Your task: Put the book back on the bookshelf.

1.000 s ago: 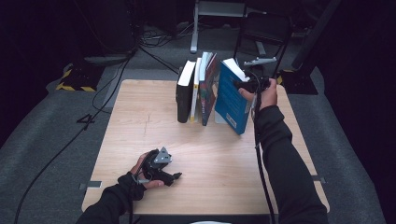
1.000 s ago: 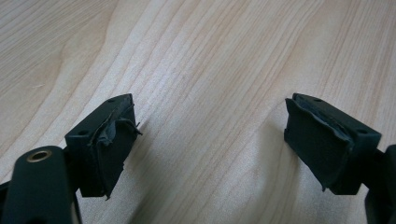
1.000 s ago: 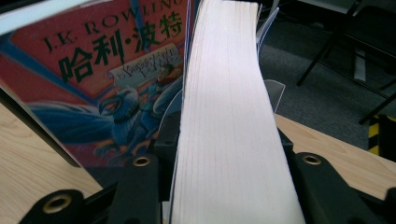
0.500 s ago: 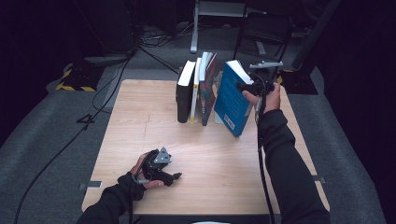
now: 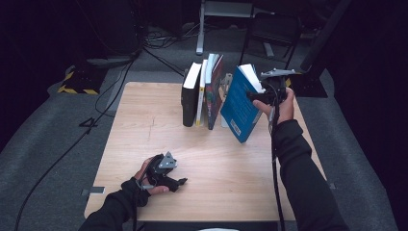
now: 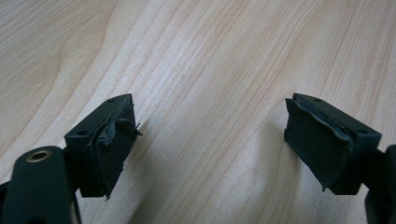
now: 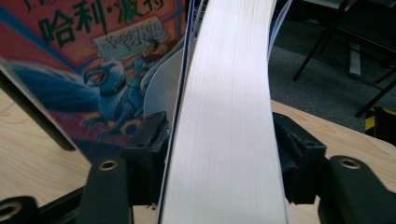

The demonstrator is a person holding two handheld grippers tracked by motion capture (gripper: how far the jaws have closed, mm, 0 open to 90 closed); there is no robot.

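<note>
A thick blue book (image 5: 239, 107) stands tilted at the right end of a row of books, with its top leaning right. My right gripper (image 5: 259, 95) holds it at the top. In the right gripper view the book's white page block (image 7: 229, 112) runs between the jaws of the right gripper (image 7: 219, 158). The pads lie against both sides, and the front cover bows out towards the left pad. These jaws have just been opening with the book still between them. My left gripper (image 5: 179, 181) rests open on the table near the front edge. Its jaws stand wide apart over bare wood in the left gripper view (image 6: 210, 144).
A black book (image 5: 189, 98), a thin white one and a colourful illustrated book (image 5: 214, 94) stand upright at the back of the wooden table (image 5: 144, 125). The illustrated cover (image 7: 107, 70) shows beside the blue book. A chair and cables lie on the floor behind the table.
My right hand has shifted a little right and down, tipping the top of the blue book further away from the row. The left gripper has stayed where it was.
</note>
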